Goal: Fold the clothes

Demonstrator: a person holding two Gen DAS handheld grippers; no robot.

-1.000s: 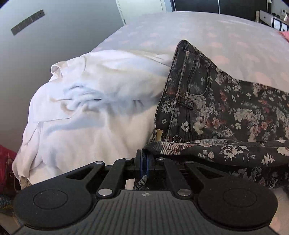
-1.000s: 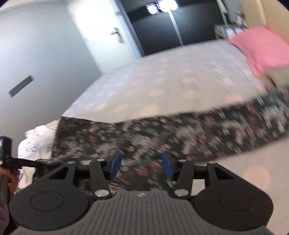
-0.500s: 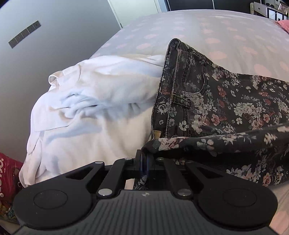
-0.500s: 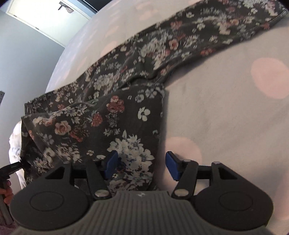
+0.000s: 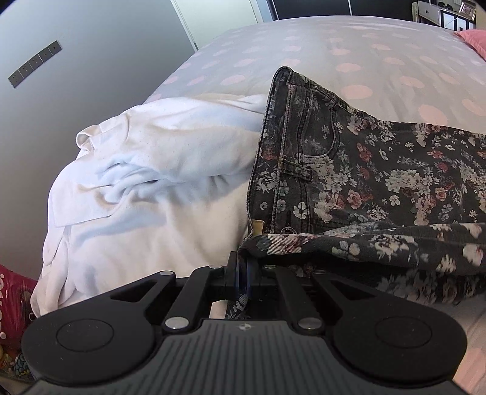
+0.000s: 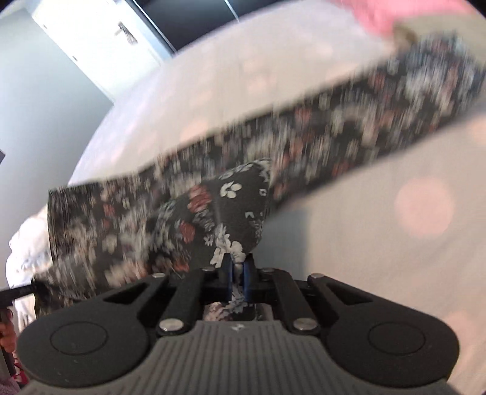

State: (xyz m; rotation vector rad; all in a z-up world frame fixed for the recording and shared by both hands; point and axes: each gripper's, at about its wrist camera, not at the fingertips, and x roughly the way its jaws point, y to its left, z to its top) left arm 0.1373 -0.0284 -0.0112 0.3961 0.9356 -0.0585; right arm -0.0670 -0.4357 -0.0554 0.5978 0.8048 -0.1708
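Fingers, left gripper [image 5: 242,275]: pinched together on a dark floral edge of the trousers [image 5: 358,170], near the waistband and button; fingers, right gripper [image 6: 237,275]: clamped on another fold of the same cloth, lifted off the bed [image 5: 349,54], view blurred. Trousers: waistband end flat on the spotted bedcover, one leg stretched toward the pink pillow [image 6: 382,12], the gripped part raised and doubled over. White garment [image 5: 158,170]: crumpled beside the waistband, unfolded. Progress, judged: trousers mid-fold, not yet laid flat; white garment left to fold
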